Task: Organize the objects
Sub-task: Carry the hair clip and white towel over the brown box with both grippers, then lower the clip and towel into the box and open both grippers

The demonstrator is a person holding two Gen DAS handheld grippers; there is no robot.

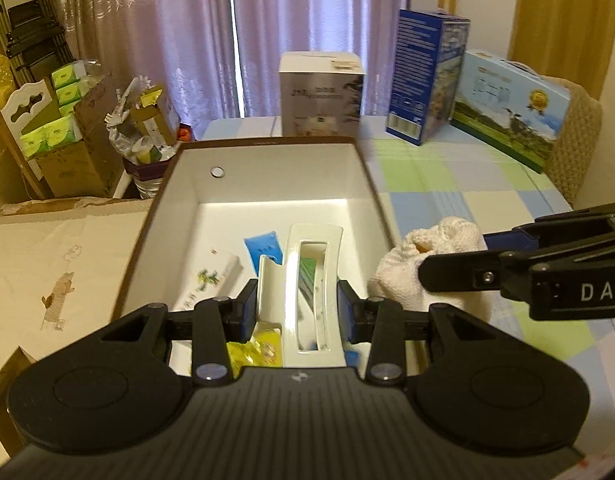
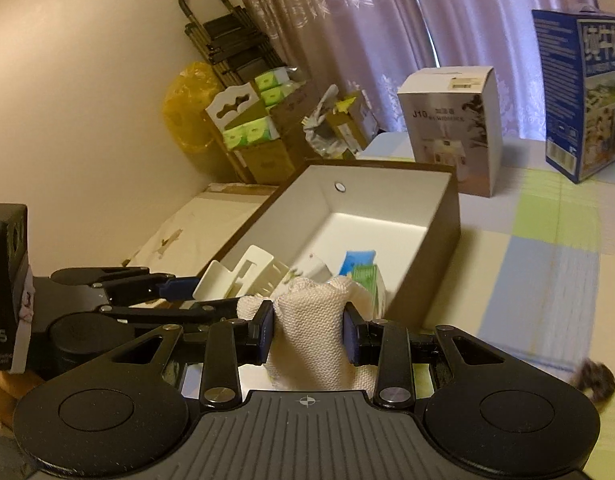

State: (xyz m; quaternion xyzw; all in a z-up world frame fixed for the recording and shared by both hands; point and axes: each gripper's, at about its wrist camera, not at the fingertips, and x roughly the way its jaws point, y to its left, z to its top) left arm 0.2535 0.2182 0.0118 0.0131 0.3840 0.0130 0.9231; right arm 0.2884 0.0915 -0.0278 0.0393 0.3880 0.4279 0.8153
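My left gripper (image 1: 298, 300) is shut on a white plastic holder (image 1: 295, 264) with a long slot and carries it above an open brown box (image 1: 267, 176) with a white inside. In the box lie a blue packet (image 1: 261, 246), a white tube with green print (image 1: 215, 276) and a yellow packet (image 1: 259, 350). My right gripper (image 2: 309, 328) is shut on a bunched white knitted cloth (image 2: 307, 312), just right of the box's near corner (image 2: 443, 224). In the right wrist view the left gripper (image 2: 195, 294) shows at the left with the holder (image 2: 243, 276).
The box sits on a checkered tablecloth (image 1: 447, 184). Behind it stand a white carton (image 1: 321, 96), a blue carton (image 1: 423, 76) and a light blue carry carton (image 1: 507, 108). Cardboard boxes with green tissue packs (image 1: 63, 120) crowd the left. A small dark thing (image 2: 595, 376) lies at the right.
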